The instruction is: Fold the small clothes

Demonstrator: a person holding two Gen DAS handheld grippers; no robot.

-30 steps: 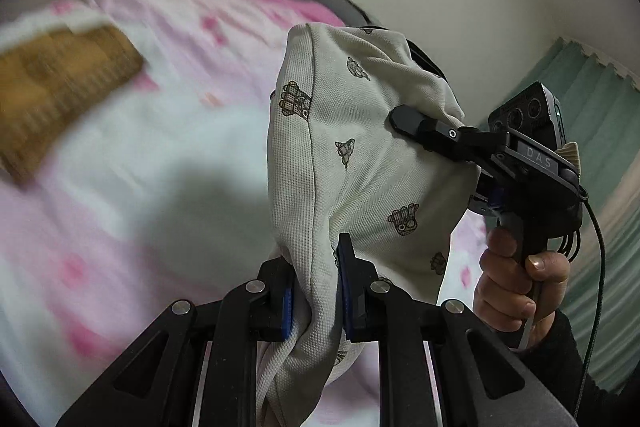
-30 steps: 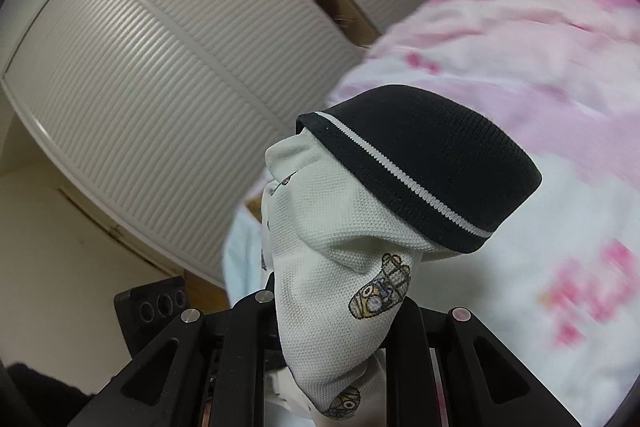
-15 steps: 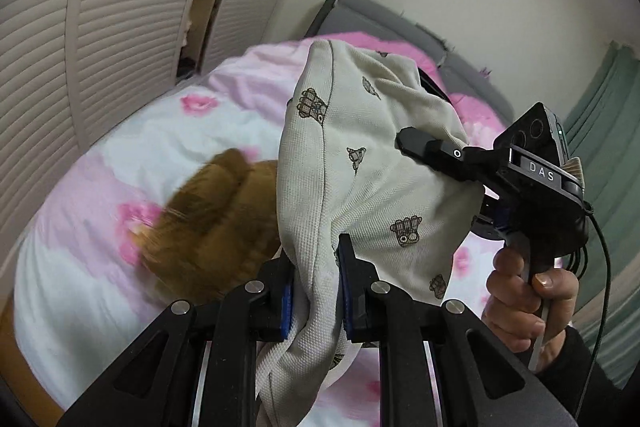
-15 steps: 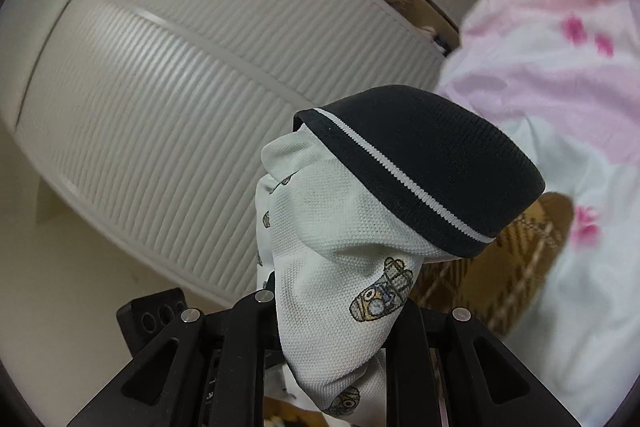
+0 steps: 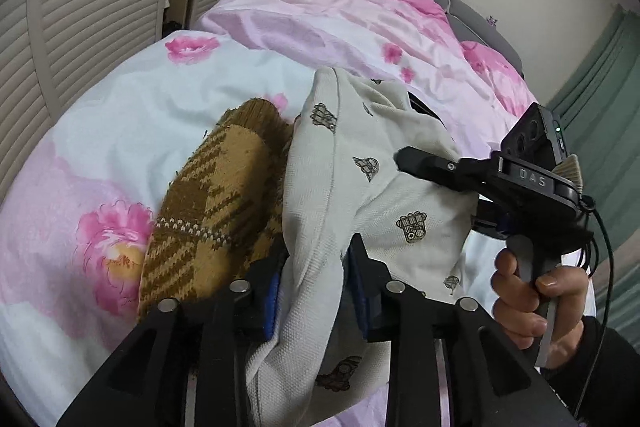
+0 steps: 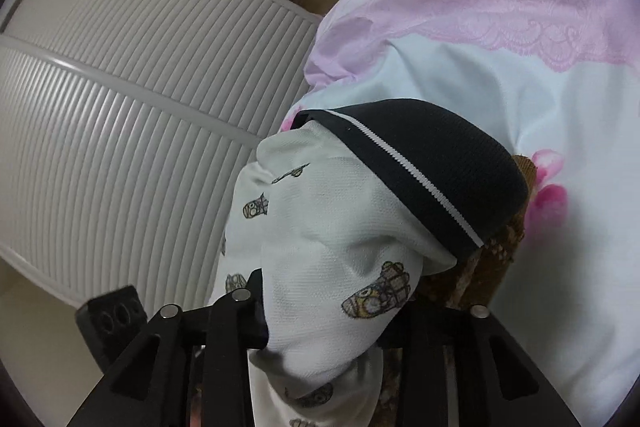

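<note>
Louvred white closet doors [image 5: 76,27] stood behind a bed [image 5: 132,131] covered in a white and pink floral quilt. On the quilt lay a folded brown plaid knit [image 5: 212,211], partly hidden behind the garment and, in the right wrist view, reduced to a sliver at the collar's edge.

The white printed shirt [image 5: 340,187], with a black collar [image 6: 432,163] carrying 1 thin white stripe, hung bunched between both tools, resting against the brown knit. Its lower part ran out of frame in both views.

The left claw [image 5: 314,291] had just been widening; cloth passed between its blue pads [image 5: 272,303], and a visible gap stood on the right pad's side, so it appeared released rather than pinching. The right claw [image 6: 324,319] had also just been widening. In its own view the shirt covered the gap and the right finger entirely, so pad contact could not be confirmed there; in the left wrist view, the right claw [image 5: 404,163] showed 1 black finger lying over the fabric, the other hidden behind it. Whether it pressed the cloth could not be told.

A hand [image 5: 528,291] in a dark sleeve gripped the right tool's handle.
</note>
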